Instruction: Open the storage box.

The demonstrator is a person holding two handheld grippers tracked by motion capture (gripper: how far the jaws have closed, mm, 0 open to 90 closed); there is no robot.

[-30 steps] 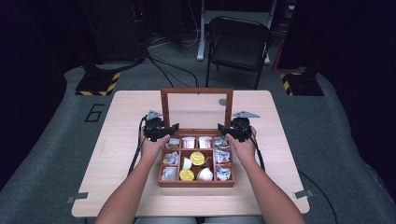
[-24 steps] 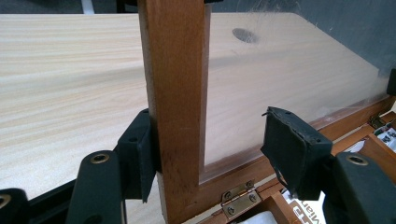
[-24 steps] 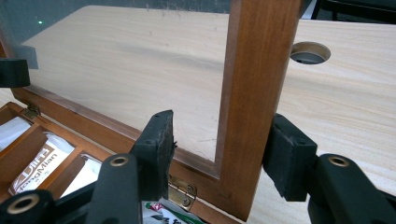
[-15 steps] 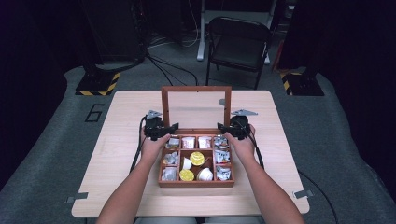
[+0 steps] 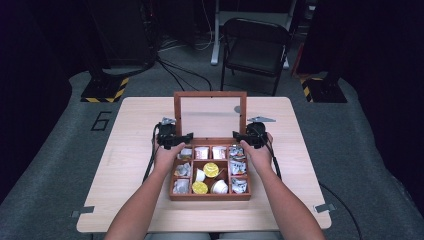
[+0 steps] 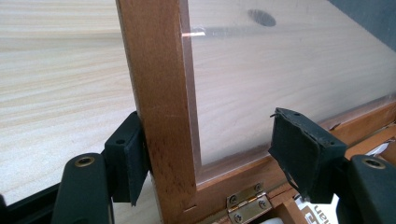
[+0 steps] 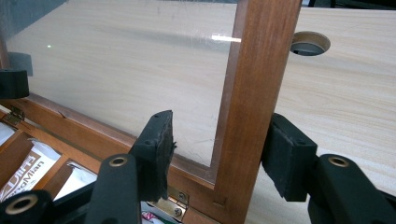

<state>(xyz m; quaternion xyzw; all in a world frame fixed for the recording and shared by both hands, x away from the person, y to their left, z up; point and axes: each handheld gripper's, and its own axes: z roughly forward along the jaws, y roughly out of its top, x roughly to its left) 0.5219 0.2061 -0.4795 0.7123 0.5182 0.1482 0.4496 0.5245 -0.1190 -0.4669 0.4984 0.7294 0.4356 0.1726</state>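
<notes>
Lid (image 5: 210, 116) upright, both tongs straddling its side rails, packet print cropped

Brightness: table (image 5: 125, 165) well lit from above; floor around the table falls off into near black at the far corners
Shadows: soft and short beside the wooden box (image 5: 210, 196) on the table; no hard edges
Glare: a small white streak on the glass lid (image 7: 140, 70), seen in both gripper views (image 6: 280, 70)
Focus: high view soft and grainy; gripper views sharp on the lid's frame, the near black pads (image 6: 128, 161) slightly blurred
Distortion: table edges bow slightly in the high view
</notes>
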